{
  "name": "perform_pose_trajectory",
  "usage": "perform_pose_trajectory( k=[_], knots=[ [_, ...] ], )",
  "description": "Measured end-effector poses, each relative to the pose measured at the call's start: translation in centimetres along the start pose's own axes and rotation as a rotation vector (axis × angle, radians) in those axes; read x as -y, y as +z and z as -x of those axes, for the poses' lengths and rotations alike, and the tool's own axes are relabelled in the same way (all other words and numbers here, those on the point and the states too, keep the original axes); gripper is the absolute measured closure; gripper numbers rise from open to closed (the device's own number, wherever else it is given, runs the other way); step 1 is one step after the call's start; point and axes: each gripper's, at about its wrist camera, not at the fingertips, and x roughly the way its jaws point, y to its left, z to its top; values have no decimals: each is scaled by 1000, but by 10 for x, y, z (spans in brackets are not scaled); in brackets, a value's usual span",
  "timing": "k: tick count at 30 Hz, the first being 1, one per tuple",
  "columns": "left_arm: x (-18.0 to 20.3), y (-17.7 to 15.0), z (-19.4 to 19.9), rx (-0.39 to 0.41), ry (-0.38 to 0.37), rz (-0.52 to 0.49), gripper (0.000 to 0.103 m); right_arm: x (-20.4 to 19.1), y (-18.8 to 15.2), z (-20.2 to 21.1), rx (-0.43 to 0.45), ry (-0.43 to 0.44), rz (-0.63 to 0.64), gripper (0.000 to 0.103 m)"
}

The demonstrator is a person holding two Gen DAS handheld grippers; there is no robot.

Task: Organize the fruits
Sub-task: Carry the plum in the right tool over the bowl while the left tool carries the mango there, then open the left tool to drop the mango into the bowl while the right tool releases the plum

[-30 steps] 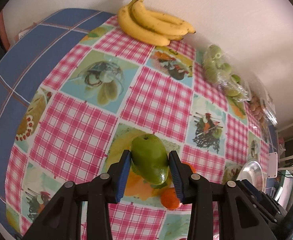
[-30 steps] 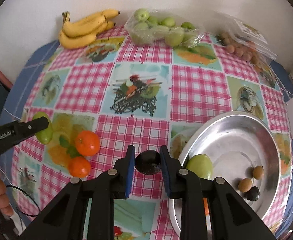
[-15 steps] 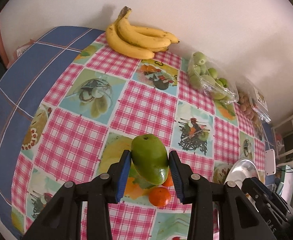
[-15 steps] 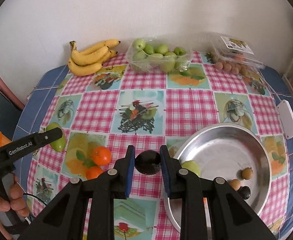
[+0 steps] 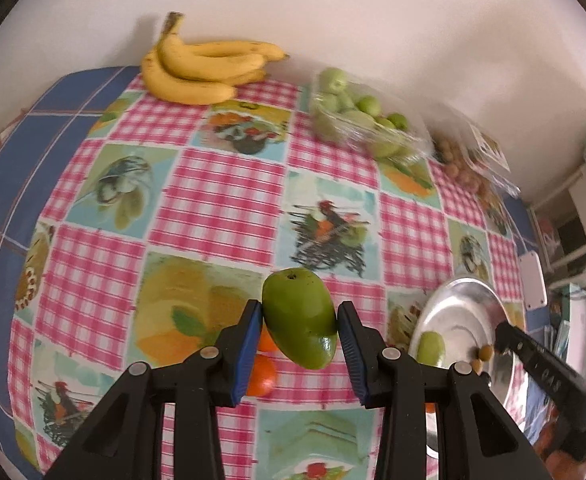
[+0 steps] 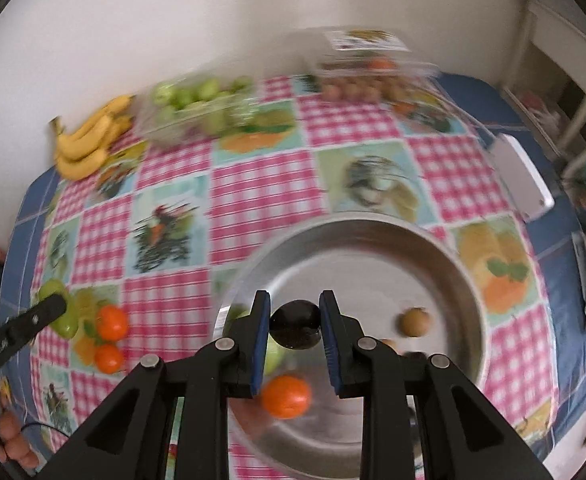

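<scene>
My left gripper point(image 5: 299, 322) is shut on a green mango point(image 5: 299, 320) and holds it above the checked tablecloth, over two oranges point(image 5: 263, 374). My right gripper point(image 6: 295, 322) is shut on a small dark round fruit point(image 6: 296, 323) and holds it above the steel bowl point(image 6: 445, 264). The bowl holds an orange point(image 6: 287, 396), a green fruit point(image 6: 273, 356) partly hidden by a finger, and small brown fruits point(image 6: 415, 322). In the left wrist view the bowl point(image 5: 461, 312) is at the right. The left gripper and mango point(image 6: 59, 314) show at the left of the right wrist view.
Bananas point(image 5: 205, 68), a bag of green fruits point(image 5: 357, 116) and a pack of small brown fruits point(image 5: 469, 168) lie along the back wall. Two oranges point(image 6: 111, 334) sit on the cloth left of the bowl. A white device point(image 6: 523, 176) lies right of the bowl.
Both grippers have moved right with their fruit. The right gripper has gone from beside the bowl's left rim to above its inside. The left gripper has turned toward the bowl.
</scene>
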Motion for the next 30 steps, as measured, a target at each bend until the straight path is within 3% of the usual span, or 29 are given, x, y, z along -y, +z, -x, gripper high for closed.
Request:
perform_pose_trajectory(
  k=[7,14,21,30],
  knots=[
    [48,-13,-9,-24,-19,-104,62,56,3,3,-4,-17,-129,77],
    [112,-33,-18,-40,-44,-275,62,92,0,10,7,-8,-218,77],
    [160,-57,-36,-54,-24,-429,62,101,-2,2,-18,9,-235,77],
    [176,-70,-52,-46,-8,-515,62,89,-7,-12,-57,48,-196,77]
  ],
)
